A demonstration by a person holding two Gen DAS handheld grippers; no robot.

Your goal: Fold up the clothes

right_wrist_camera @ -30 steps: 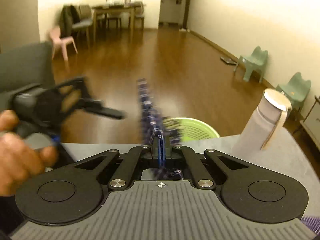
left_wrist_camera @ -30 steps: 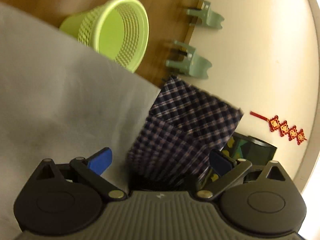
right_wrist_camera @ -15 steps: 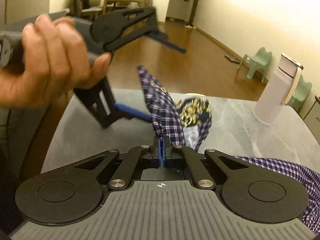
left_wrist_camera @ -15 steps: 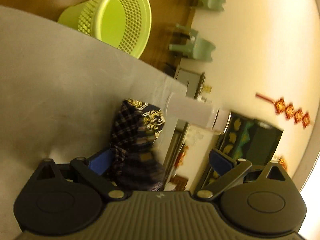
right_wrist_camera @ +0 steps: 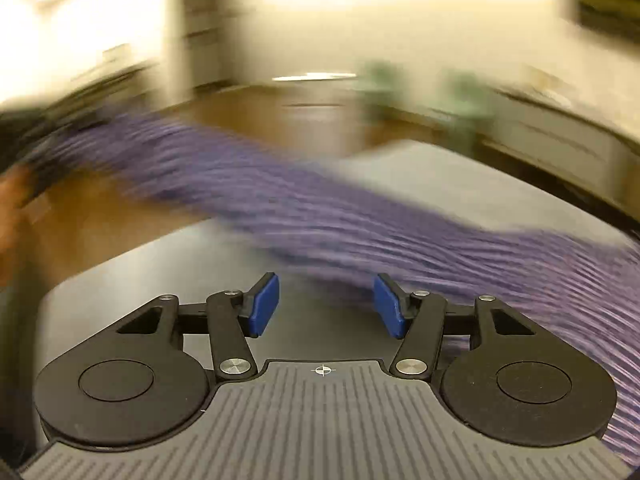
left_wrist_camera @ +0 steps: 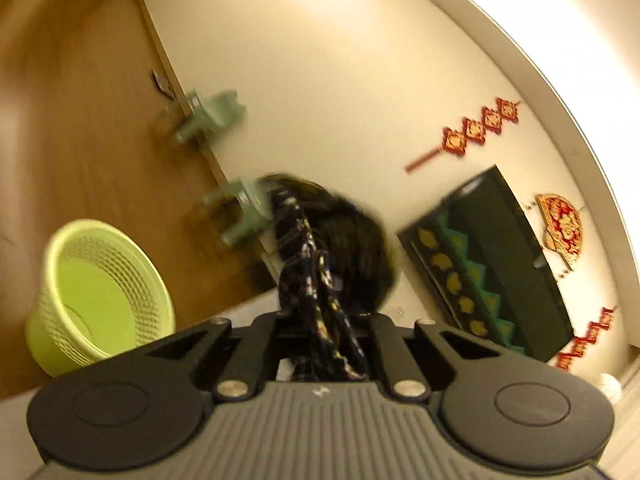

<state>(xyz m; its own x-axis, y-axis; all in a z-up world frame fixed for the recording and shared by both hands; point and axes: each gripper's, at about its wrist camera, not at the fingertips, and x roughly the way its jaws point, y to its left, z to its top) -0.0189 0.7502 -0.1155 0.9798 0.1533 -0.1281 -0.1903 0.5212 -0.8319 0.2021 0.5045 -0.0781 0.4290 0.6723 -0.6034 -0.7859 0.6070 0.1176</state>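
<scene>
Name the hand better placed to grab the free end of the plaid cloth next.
Right: the right gripper is open and empty, close to the plaid cloth; the left gripper is shut on it.

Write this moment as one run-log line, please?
left gripper: just closed, fingers shut on plaid garment | right gripper: just opened, nothing between fingers | garment stretches across grey table

Black linkage tongs (right_wrist_camera: 326, 306) with blue pads (right_wrist_camera: 264, 304), silver screws, ribbed grey body.

Home: wood floor (left_wrist_camera: 80, 120), festive wall ornaments (left_wrist_camera: 480, 126)
</scene>
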